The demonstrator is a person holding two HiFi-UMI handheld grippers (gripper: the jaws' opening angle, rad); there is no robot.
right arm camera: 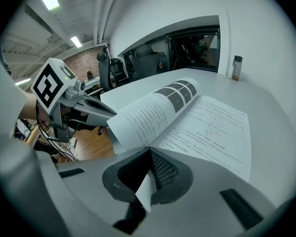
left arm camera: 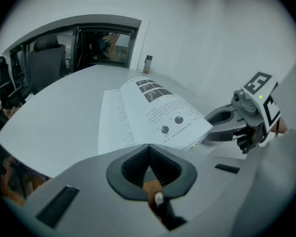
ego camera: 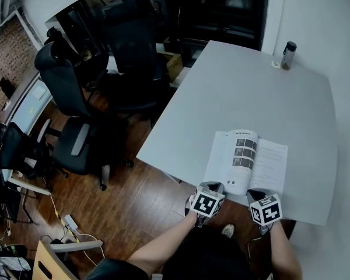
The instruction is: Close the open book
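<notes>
Grey table [ego camera: 251, 86], open book [ego camera: 272, 156], arched page [right arm camera: 143, 117] clamped in right gripper [right arm camera: 149, 151], left gripper [left arm camera: 149, 148] closed.

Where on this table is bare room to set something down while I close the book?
Free: the table stretch between the book and the bottle, and the strip left of the book. Crowded: the near edge, where the left gripper and the right gripper, shut on a page, sit by the book.
</notes>
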